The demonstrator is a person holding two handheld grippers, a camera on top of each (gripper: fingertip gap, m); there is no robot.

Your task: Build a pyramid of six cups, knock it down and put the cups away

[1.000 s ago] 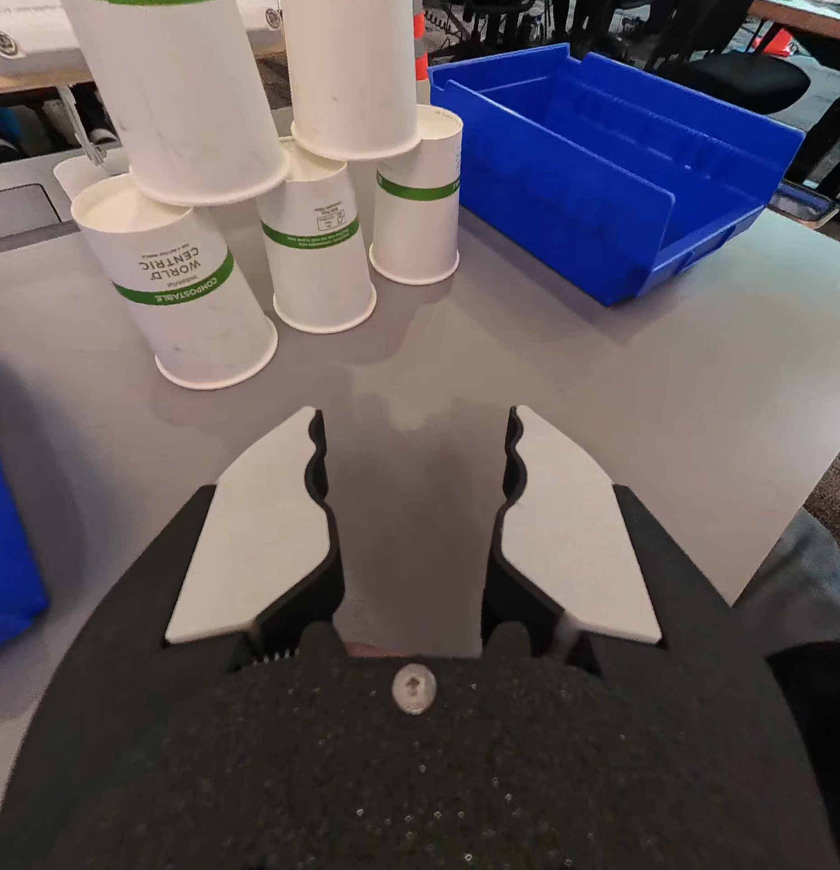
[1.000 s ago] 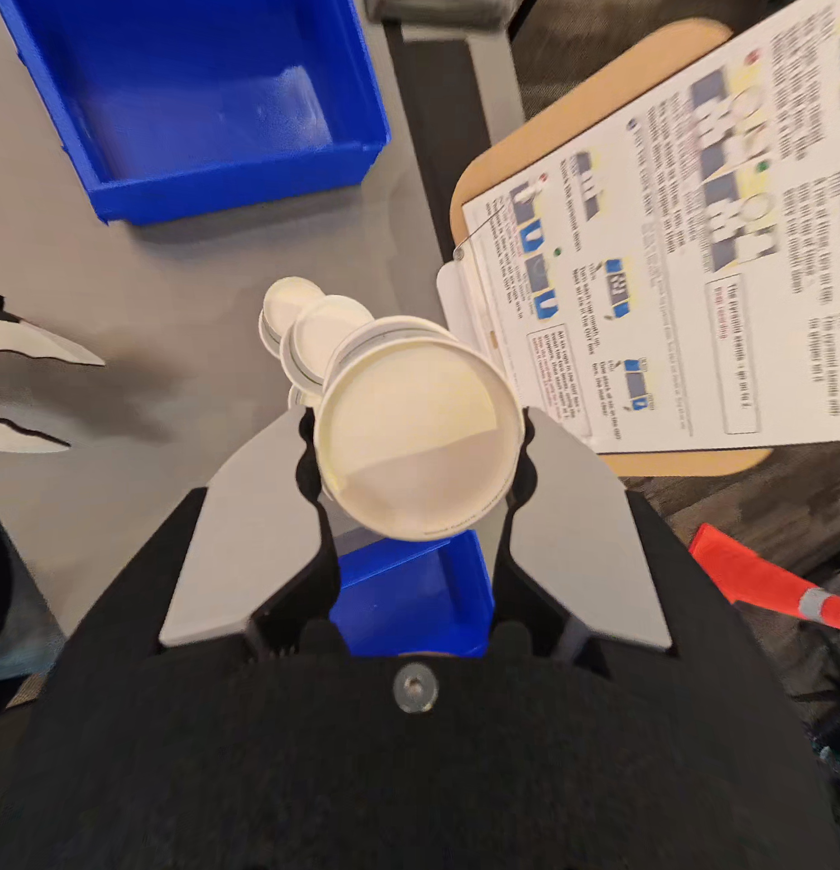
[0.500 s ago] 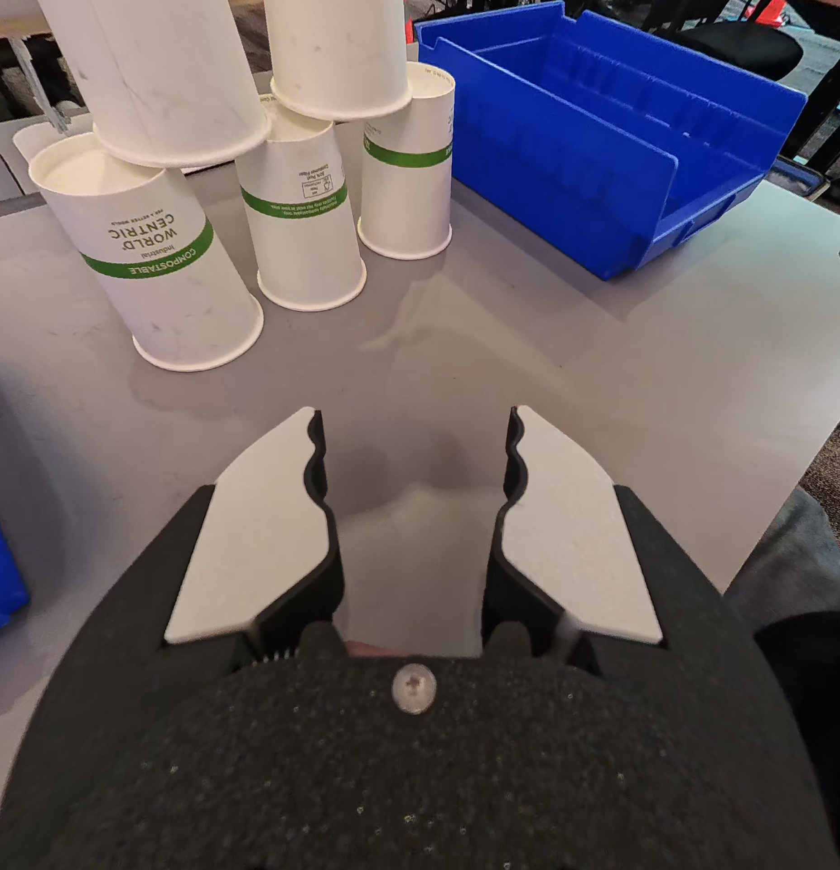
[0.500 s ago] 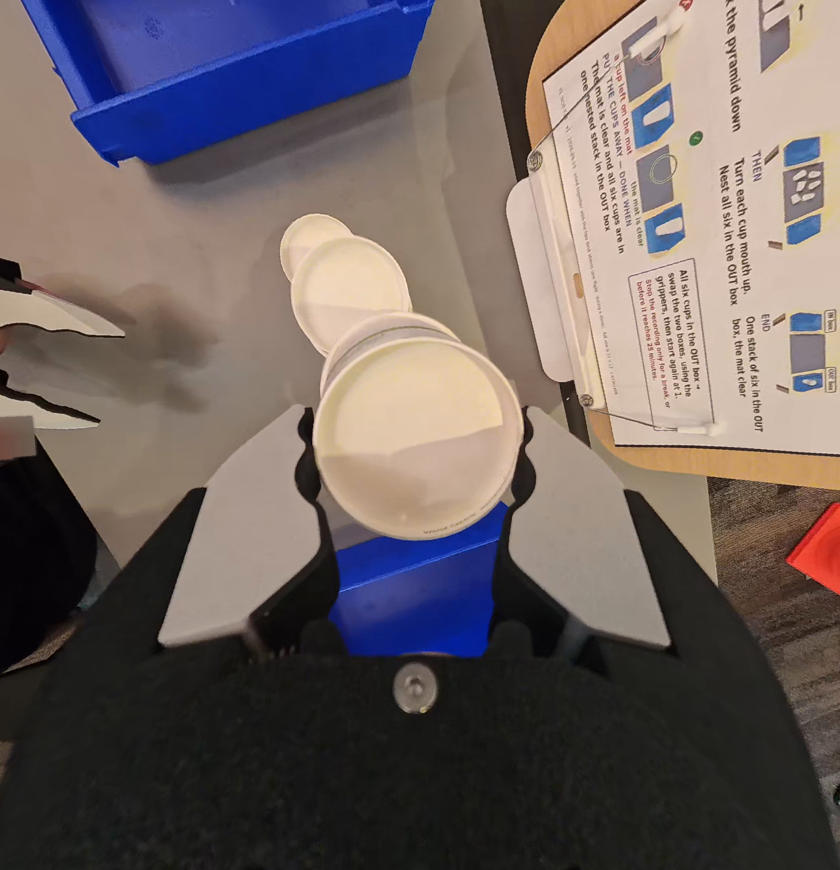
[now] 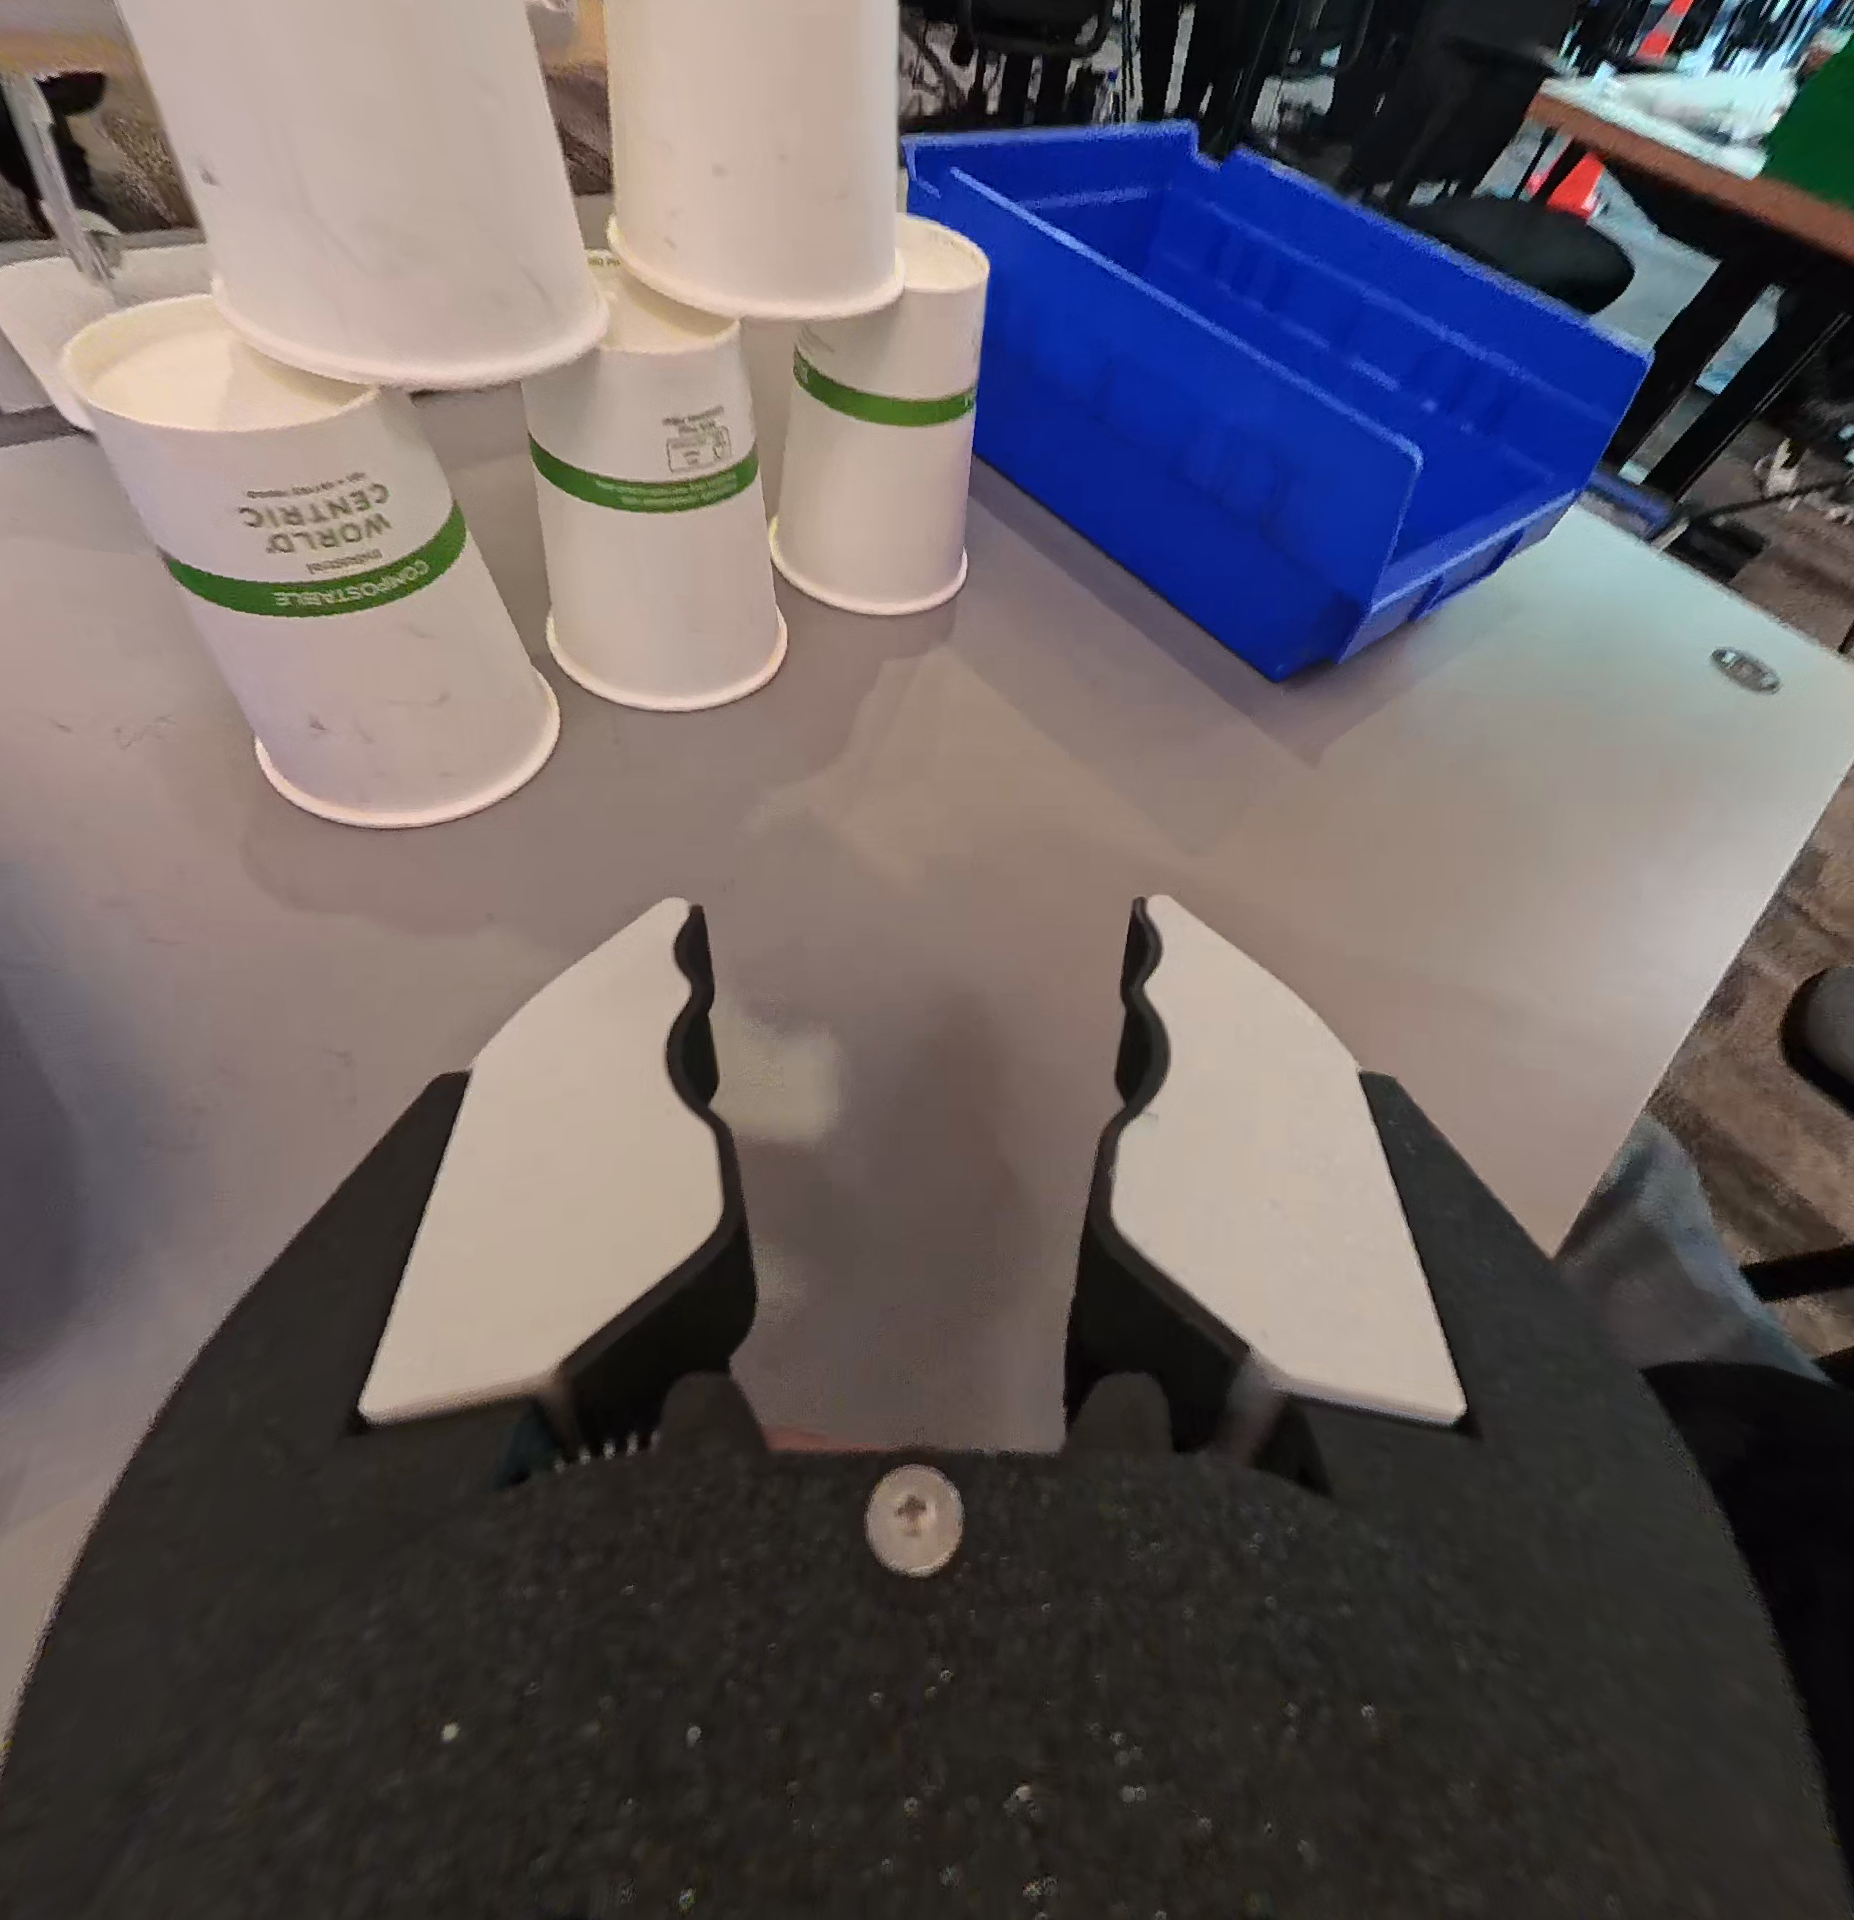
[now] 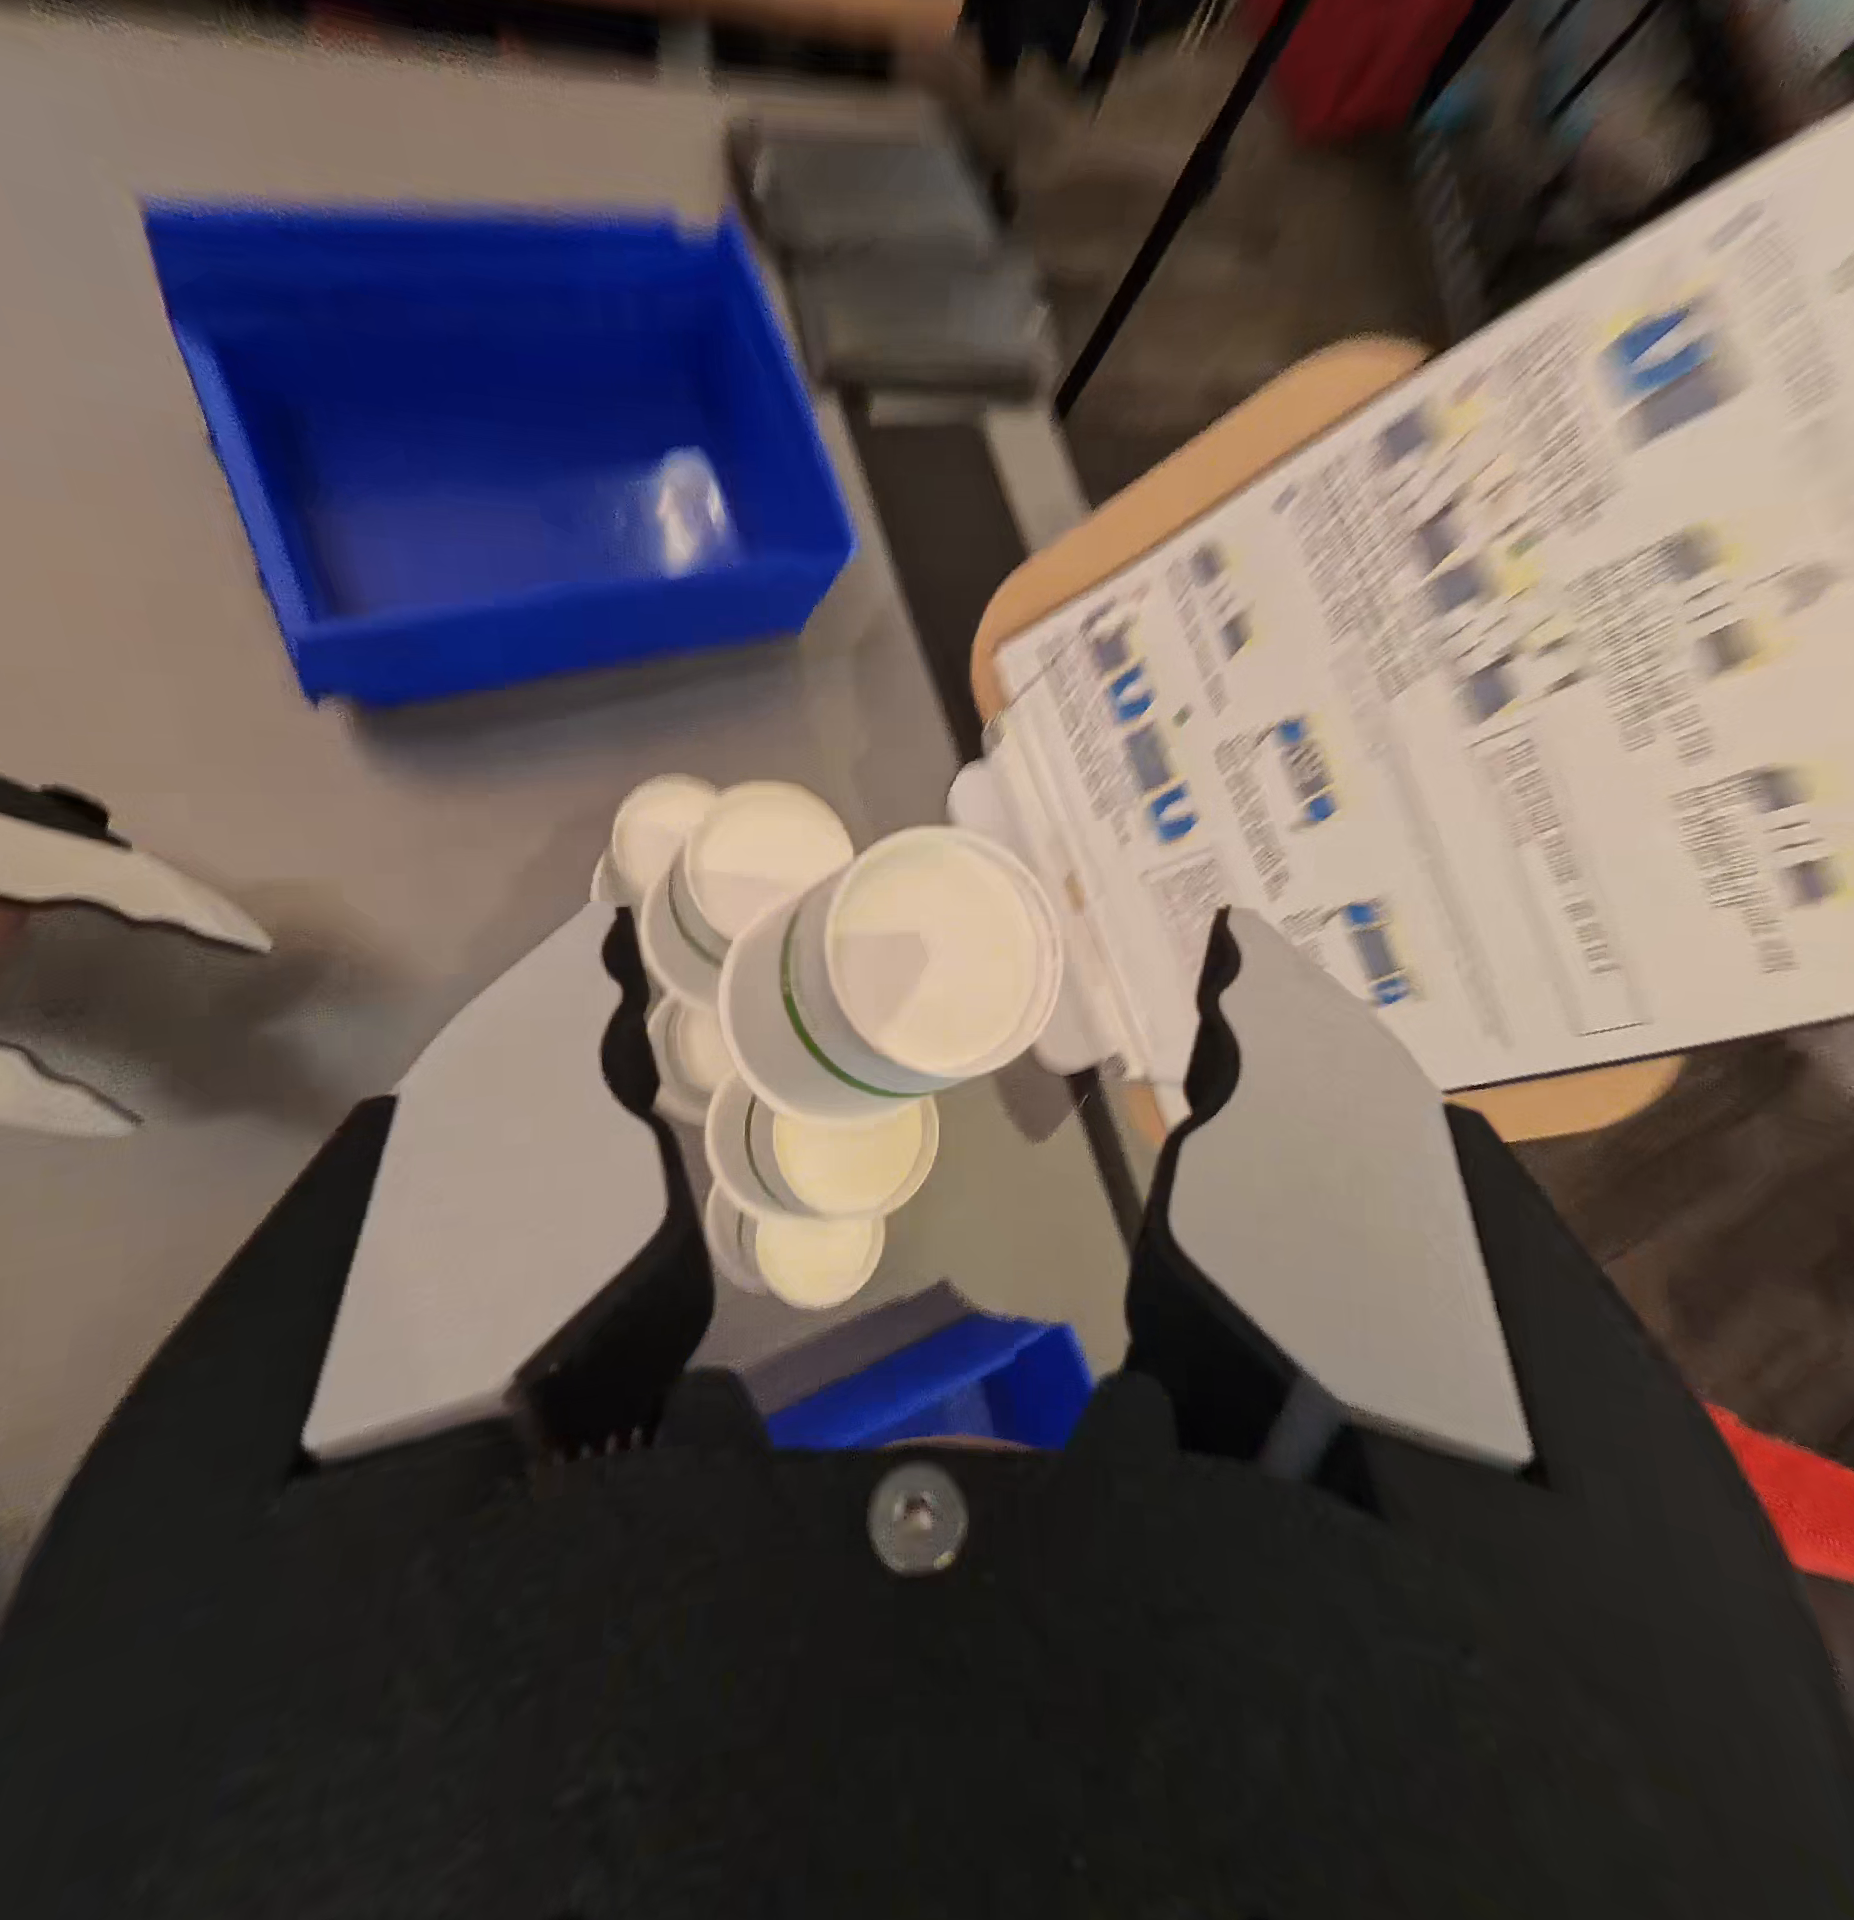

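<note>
Looking down through the right wrist view, I am holding the right gripper [image 6: 918, 935] above the pyramid with its fingers spread wide and gripping nothing; the top cup [image 6: 902, 966] is sitting between the fingertips but apart from both. The view is blurred. In the left wrist view I am keeping the left gripper [image 5: 918, 914] low over the grey table [image 5: 1318, 883], also spread wide and empty, pointing toward the stack from the near side.

Counting cups: six white paper cups with green bands, all standing mouth down. Three are forming the bottom row on the table, a left cup [image 5: 351, 623], a middle cup [image 5: 658, 530] and a right cup [image 5: 881, 436]. Two are resting on them as the second row, one on the left [image 5: 383, 177] and one on the right [image 5: 751, 156]. The top cup is showing only from above.

Counting bins: two. One blue bin [image 5: 1266, 416] is standing just beside the bottom row on the table; an edge of a second blue bin [image 6: 933, 1382] is showing beneath the right gripper. A printed instruction sheet [image 6: 1474, 675] on a wooden board is lying beyond the table edge. Nothing is standing between the left gripper and the cups.
</note>
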